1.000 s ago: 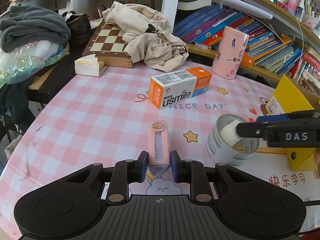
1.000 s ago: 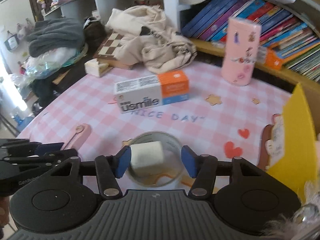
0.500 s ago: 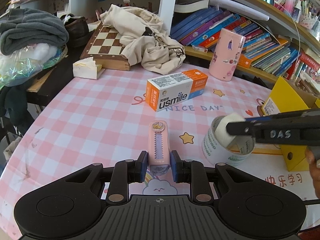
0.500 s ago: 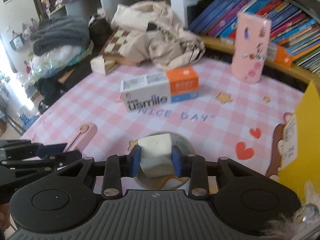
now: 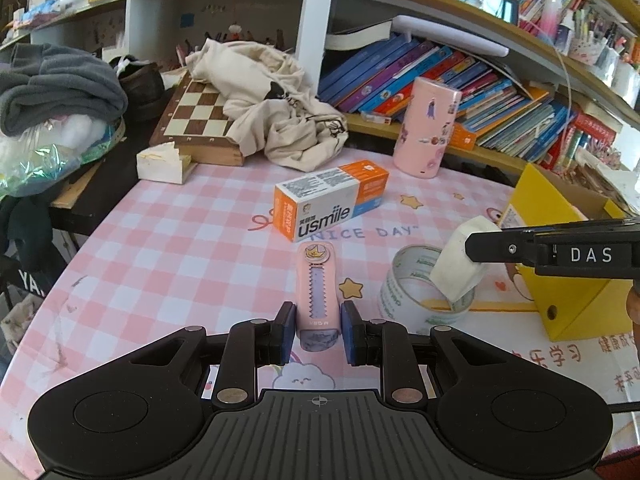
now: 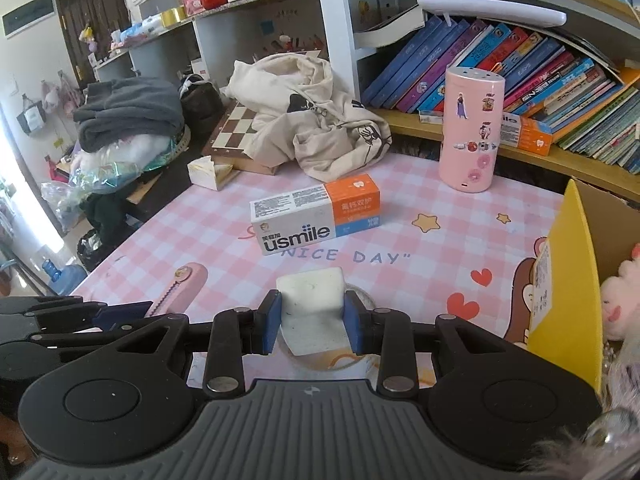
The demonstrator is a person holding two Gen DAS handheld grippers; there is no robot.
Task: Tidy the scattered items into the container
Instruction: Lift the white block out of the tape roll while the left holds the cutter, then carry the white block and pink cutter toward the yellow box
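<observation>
My left gripper (image 5: pixel 318 330) is shut on the near end of a pink box cutter (image 5: pixel 318 276), which points away from me over the pink checked tablecloth (image 5: pixel 168 248). My right gripper (image 6: pixel 313 322) is shut on a white eraser-like block (image 6: pixel 312 300). In the left wrist view that block (image 5: pixel 456 264) hangs just above a roll of clear tape (image 5: pixel 416 284), with the right gripper (image 5: pixel 478 248) seen side-on. The open yellow cardboard box (image 6: pixel 568 276) stands at the right. An orange and white usmile carton (image 6: pixel 316 216) lies in the middle.
A tall pink cylinder (image 6: pixel 470 128) stands at the back by the shelf of books (image 6: pixel 540 76). A cream cloth (image 6: pixel 316 116) lies over a chessboard (image 6: pixel 236 132) at the back left, next to a small white box (image 6: pixel 208 172). A plush toy (image 6: pixel 620 300) sits inside the yellow box.
The right jaws closed on the white block inside the tape roll and raised it out of the roll. The left gripper kept its hold on the pink cutter and rose slightly.
</observation>
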